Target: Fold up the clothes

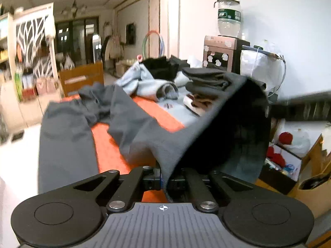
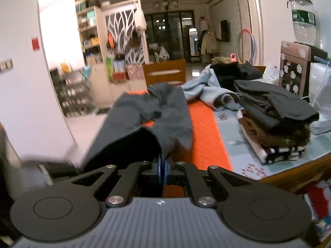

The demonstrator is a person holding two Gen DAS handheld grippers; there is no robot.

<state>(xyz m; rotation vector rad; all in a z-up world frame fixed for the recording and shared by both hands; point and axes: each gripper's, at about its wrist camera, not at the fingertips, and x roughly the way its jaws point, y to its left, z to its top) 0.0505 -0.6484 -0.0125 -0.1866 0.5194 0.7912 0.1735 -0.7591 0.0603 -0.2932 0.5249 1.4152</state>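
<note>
Grippers both clamped on the grey trousers (image 1: 132, 124), lifting one end off the table!

Left gripper (image 1: 164, 178) has its jaws pressed together on a fold of the dark grey cloth, which rises to the right in a taut sheet. Right gripper (image 2: 163, 170) pinches another edge of the same garment between its blue pads (image 2: 159, 168). The trouser legs trail away over the orange mat (image 2: 204, 136) and hang off the left side. Beside them, a pale blue garment (image 2: 209, 91) lies crumpled, and a stack of folded clothes (image 2: 275, 124) sits on the table (image 2: 233, 136) at right.
</note>
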